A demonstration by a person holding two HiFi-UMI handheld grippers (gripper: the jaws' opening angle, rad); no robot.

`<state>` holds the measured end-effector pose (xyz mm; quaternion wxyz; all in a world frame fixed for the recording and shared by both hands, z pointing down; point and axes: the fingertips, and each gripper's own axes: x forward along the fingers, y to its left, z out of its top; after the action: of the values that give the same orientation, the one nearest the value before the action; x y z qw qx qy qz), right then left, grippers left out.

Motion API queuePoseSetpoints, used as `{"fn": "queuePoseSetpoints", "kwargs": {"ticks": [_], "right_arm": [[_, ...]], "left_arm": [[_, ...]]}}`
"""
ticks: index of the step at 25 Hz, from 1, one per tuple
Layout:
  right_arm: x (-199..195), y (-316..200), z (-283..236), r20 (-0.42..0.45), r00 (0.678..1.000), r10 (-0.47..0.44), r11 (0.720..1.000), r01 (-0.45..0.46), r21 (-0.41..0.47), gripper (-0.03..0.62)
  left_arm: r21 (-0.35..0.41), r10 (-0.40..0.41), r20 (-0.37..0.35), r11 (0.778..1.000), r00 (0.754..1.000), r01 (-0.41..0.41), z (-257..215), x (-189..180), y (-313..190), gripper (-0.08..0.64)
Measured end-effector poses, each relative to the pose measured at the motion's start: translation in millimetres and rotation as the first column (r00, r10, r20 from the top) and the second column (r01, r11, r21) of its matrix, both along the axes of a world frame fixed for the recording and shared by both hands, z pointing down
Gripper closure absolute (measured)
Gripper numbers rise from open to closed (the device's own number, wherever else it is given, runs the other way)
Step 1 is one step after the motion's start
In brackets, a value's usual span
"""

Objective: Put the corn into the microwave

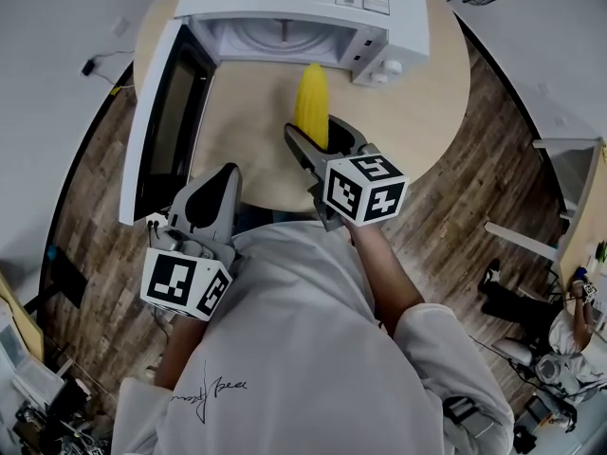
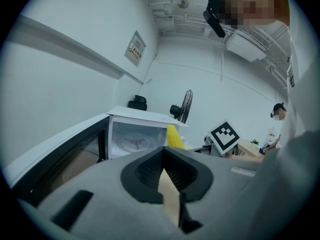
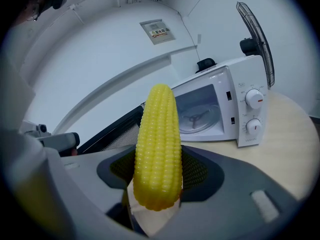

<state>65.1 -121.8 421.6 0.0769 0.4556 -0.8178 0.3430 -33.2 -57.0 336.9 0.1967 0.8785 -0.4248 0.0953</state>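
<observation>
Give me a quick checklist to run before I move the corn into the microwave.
1. Grip on corn: ok, the right tool has its pads pressed on both sides of the cob.
2. Microwave door open: ok, it is swung wide to the left.
3. Cavity free: ok, only the turntable shows inside.
4. Left tool out of the way: ok, it is shut, empty and held back from the opening.
5. Path over the table: ok, nothing stands between the corn and the opening.
</observation>
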Motion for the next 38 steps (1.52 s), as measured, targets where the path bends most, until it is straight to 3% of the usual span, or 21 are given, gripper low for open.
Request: {"fn": "queuePoseSetpoints", "kwargs": {"ticks": [31,38], "right_arm": [[-11,-70,61,-0.123,0.991,-0.044,0.995,0.033,-0.091,0.333],[-24,-89,72,-0.147,0.986,-0.084,0.989,0.065,-0.130,0.333]], "left_arm": [[-0.051,-0.007,0.021,0.999,1.000,0.008,11,-27,-12,0.568],[-0.037,-0.057,0.006,0.998,0.998,0.058,7,-46,-22,0.568]]}}
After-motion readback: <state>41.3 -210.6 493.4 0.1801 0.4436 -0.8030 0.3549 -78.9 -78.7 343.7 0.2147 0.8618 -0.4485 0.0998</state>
